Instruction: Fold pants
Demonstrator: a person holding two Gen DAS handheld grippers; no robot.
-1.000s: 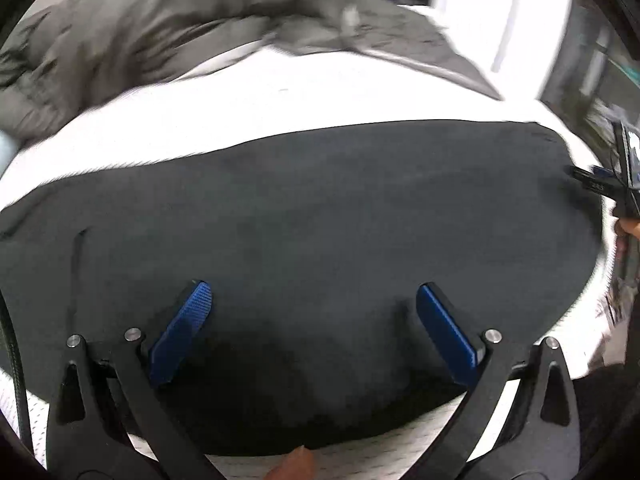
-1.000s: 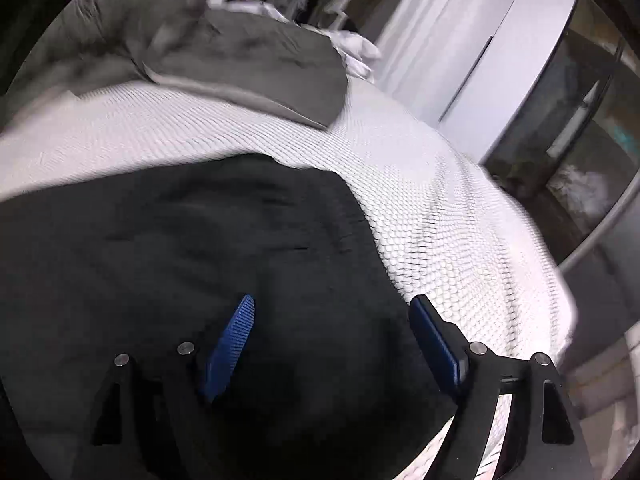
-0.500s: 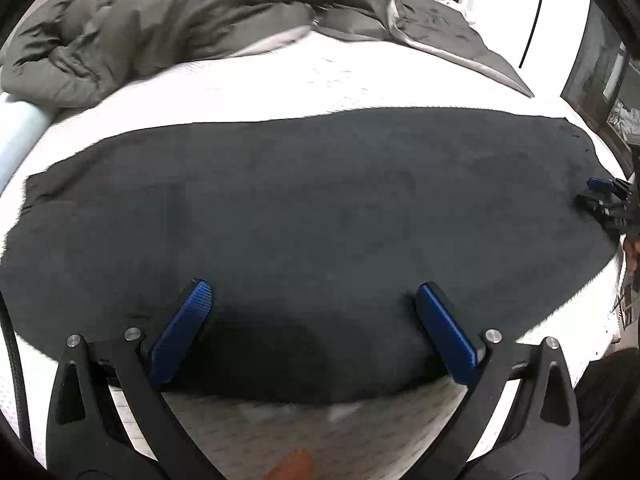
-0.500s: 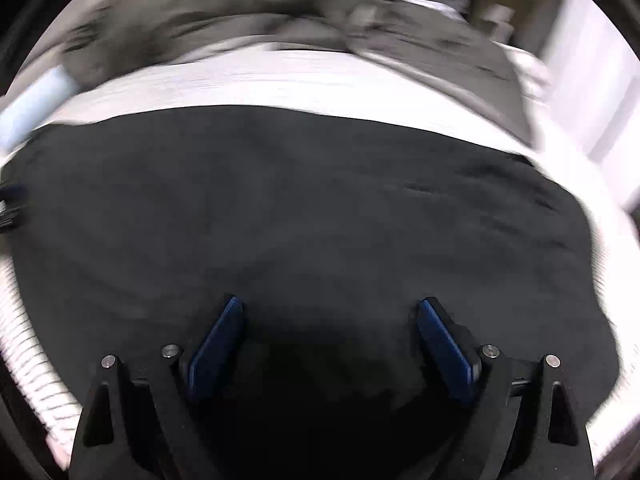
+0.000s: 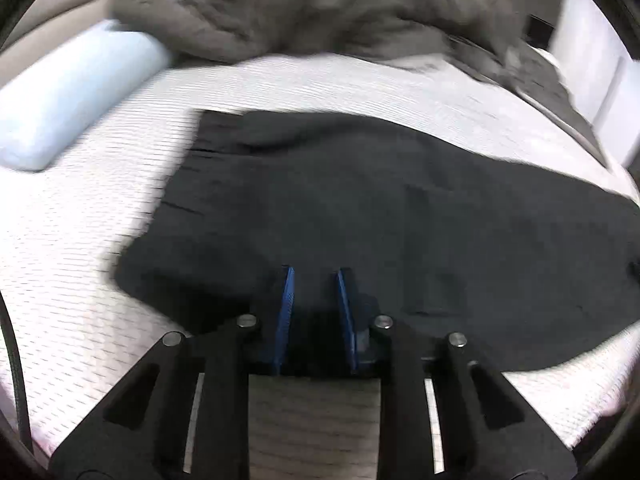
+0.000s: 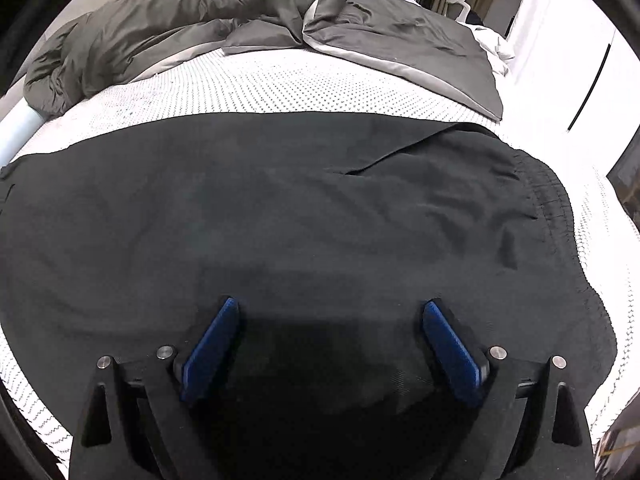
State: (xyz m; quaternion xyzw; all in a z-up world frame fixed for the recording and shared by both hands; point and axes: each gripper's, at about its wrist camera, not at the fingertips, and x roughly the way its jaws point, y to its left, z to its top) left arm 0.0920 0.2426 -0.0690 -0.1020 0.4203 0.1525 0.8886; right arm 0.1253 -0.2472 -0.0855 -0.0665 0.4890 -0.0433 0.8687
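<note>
Black pants (image 5: 400, 208) lie flat across the white mattress (image 5: 60, 260). In the left wrist view their leg end (image 5: 200, 152) is at the left. My left gripper (image 5: 314, 276) sits at the pants' near edge, and its jaws are closing, with a narrow gap and a pinch of dark cloth between the blue pads (image 5: 286, 304). In the right wrist view the pants (image 6: 320, 208) fill the middle, with the elastic waistband (image 6: 556, 200) at the right. My right gripper (image 6: 328, 308) hovers over the cloth near the waist. Its jaws are opening and stand wide, gripping nothing.
A rumpled grey duvet (image 6: 200, 20) is heaped along the far side of the bed. A pale blue pillow (image 5: 68, 100) lies at the far left. White mattress (image 6: 280, 88) shows between duvet and pants. The bed's right edge drops off beyond the waistband.
My left gripper has slid left along the near edge toward the leg end, and its jaws went from wide to nearly together. The right view has steadied, with its jaws slightly wider.
</note>
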